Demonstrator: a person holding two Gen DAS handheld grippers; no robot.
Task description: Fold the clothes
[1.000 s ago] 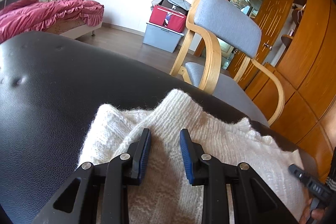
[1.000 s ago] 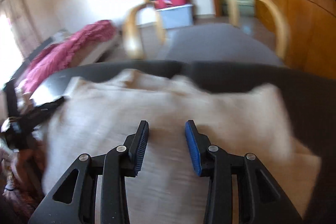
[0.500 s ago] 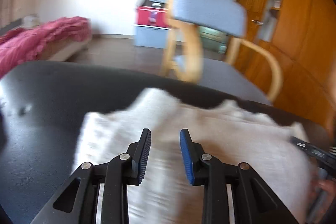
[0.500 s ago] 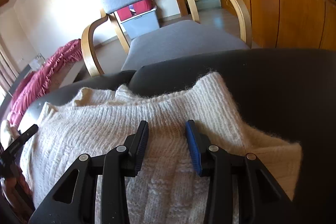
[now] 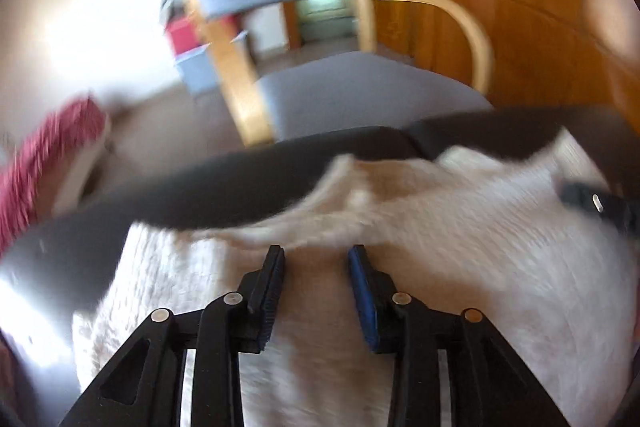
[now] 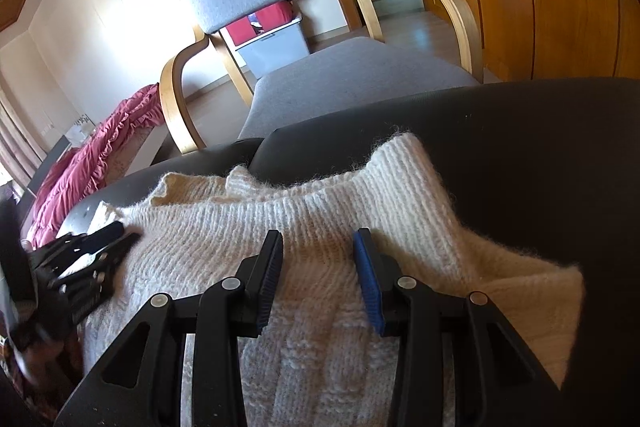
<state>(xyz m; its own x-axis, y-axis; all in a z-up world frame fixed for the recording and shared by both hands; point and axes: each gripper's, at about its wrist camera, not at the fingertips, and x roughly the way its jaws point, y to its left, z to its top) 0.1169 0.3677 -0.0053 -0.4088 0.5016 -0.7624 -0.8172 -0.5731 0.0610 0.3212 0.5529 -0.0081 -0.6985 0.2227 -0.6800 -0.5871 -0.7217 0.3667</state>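
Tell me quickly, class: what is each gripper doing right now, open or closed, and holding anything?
Left gripper: open, holding nothing, above the white sweater.
Right gripper: open, holding nothing, also over the sweater.

Both wrist views low over sweater (image 6: 320,267)

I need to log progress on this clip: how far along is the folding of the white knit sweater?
Early to midway. Done: the cream knitted sweater lies on the black padded surface, some edges already doubled over. In hand: nothing; the right gripper and left gripper are open above the knit, the left view blurred. Left: it is still wide and rumpled, so further folds seem needed.
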